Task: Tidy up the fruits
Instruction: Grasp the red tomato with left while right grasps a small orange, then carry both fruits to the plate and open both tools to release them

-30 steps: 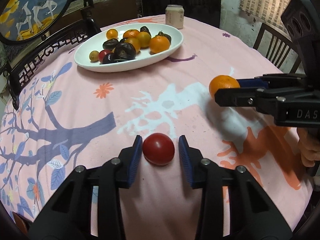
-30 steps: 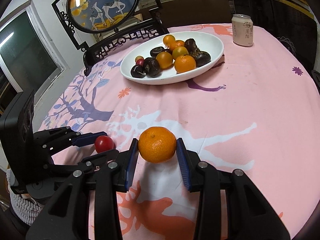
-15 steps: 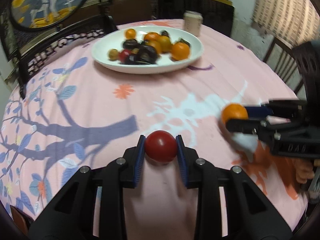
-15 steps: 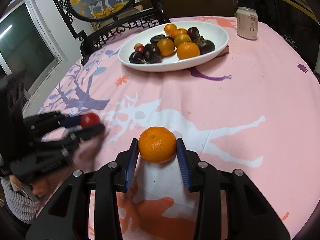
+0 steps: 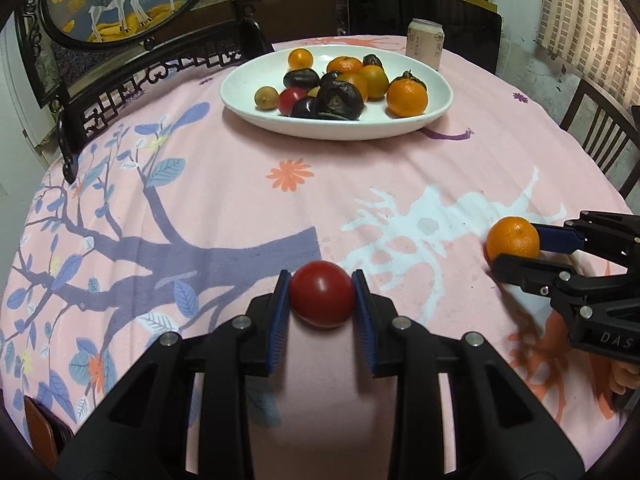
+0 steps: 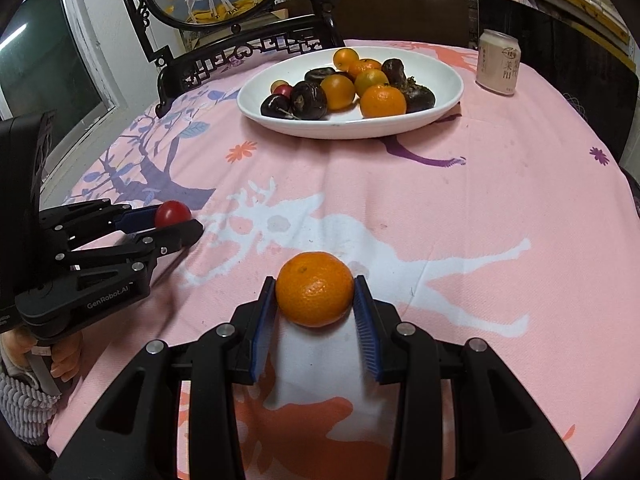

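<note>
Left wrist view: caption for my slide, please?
Left tongs shut on a tomato, right tongs hold an orange; fruit plate ahead.

Left gripper (image 5: 321,300): angled down, jaws closed in over the last second, pads now pressing a tomato (image 5: 321,299). Right gripper (image 6: 315,296): angled down, clamped on an orange (image 6: 315,294), near right.

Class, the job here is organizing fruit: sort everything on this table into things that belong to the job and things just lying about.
Belongs to the job:
- round red tomato, in left gripper
- round orange mandarin, in right gripper
- white oval ceramic plate of mixed fruit

Just lying about:
- pale drink can
- pink printed tablecloth
</note>
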Available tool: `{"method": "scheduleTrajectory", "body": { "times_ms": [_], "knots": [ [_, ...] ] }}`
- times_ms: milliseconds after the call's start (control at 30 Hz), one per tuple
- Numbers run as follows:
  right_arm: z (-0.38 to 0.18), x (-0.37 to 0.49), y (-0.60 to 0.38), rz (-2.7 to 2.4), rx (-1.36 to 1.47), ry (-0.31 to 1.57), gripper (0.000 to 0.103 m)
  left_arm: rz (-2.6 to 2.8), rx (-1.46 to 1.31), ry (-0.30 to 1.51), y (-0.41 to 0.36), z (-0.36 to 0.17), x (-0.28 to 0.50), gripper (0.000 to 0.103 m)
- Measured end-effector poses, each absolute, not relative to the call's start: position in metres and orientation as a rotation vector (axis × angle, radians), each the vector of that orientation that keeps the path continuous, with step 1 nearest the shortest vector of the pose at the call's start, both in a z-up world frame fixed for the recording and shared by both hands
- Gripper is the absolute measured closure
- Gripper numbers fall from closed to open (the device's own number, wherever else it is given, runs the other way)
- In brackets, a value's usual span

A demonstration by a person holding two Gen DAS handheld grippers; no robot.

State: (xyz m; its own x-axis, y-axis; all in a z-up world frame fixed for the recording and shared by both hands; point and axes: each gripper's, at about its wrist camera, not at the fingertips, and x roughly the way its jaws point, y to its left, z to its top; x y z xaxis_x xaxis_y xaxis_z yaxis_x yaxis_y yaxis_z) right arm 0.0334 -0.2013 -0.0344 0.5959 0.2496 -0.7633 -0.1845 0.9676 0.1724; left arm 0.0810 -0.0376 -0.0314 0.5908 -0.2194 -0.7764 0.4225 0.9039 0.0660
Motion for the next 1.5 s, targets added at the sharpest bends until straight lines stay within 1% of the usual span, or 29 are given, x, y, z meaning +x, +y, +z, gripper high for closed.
{"method": "scheduleTrajectory", "body": {
  "times_ms": [300,500,800,1300,1400,1500],
  "knots": [
    [-0.034,0.031,-0.198,0.246,0.051,0.89,0.064,-0.324,0.274,0.648,-0.04,0.006,0.05,0.072],
    [-0.032,0.029,-0.197,0.255,0.058,0.878,0.064,-0.328,0.287,0.581,-0.044,0.019,0.036,0.072],
    [-0.023,0.024,-0.195,0.27,0.07,0.836,0.064,-0.309,0.296,0.524,-0.044,0.028,0.025,0.072],
    [-0.001,0.006,-0.212,0.258,0.149,0.751,0.064,-0.274,0.265,0.482,-0.035,0.043,0.026,0.072],
    [0.009,0.015,-0.214,0.264,0.157,0.744,0.064,-0.289,0.265,0.501,-0.041,0.048,0.039,0.072],
    [0.026,0.042,-0.213,0.242,0.132,0.724,0.064,-0.3,0.263,0.548,-0.054,0.048,0.07,0.072]
  ]
}}
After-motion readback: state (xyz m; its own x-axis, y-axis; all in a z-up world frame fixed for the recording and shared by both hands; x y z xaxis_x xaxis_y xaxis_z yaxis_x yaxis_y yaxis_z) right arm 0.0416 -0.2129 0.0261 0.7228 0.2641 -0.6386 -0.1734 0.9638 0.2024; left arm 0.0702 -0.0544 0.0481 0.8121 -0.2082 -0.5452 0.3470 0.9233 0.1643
